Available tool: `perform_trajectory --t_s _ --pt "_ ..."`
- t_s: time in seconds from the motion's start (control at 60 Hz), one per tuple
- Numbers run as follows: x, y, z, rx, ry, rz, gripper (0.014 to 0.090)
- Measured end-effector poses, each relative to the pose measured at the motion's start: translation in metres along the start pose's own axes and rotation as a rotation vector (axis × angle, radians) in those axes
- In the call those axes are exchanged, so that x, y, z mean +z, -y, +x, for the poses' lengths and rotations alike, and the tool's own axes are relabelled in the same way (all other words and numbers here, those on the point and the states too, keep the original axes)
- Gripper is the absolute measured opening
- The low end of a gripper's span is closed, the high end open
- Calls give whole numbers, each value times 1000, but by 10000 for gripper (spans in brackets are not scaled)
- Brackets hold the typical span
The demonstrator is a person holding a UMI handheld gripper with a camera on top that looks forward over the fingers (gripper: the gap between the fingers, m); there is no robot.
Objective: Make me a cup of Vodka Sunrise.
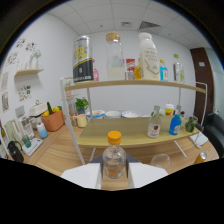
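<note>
A clear bottle with a yellow cap (114, 159) stands upright right in front of the camera, filled with clear liquid. My gripper (114, 176) is shut on its lower body, with a white finger (82, 176) against its left side and the other against its right. The fingers' lower parts are hidden in the dark bottom of the view. Just right of the bottle, the rim of an empty clear glass (160, 161) shows on the wooden table (55, 156).
A two-tier wooden rack (130, 134) stands beyond the bottle. Its lower board holds a red-labelled small bottle (154, 126), a blue bottle (175, 123), bowls and a yellow cup. The top board carries a tall can (82, 59), a jar-like bottle and a white bottle (148, 54). An orange basket (52, 120) sits left.
</note>
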Motion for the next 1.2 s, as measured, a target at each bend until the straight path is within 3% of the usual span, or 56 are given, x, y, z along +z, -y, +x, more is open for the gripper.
perform_trajectory --t_s 0.35,0.65,1.2 --pt "57 -97 19 34 -83 -127 348" --pt "85 -148 21 2 -98 -266 348" --pt "76 -157 18 -66 -63 -299 366"
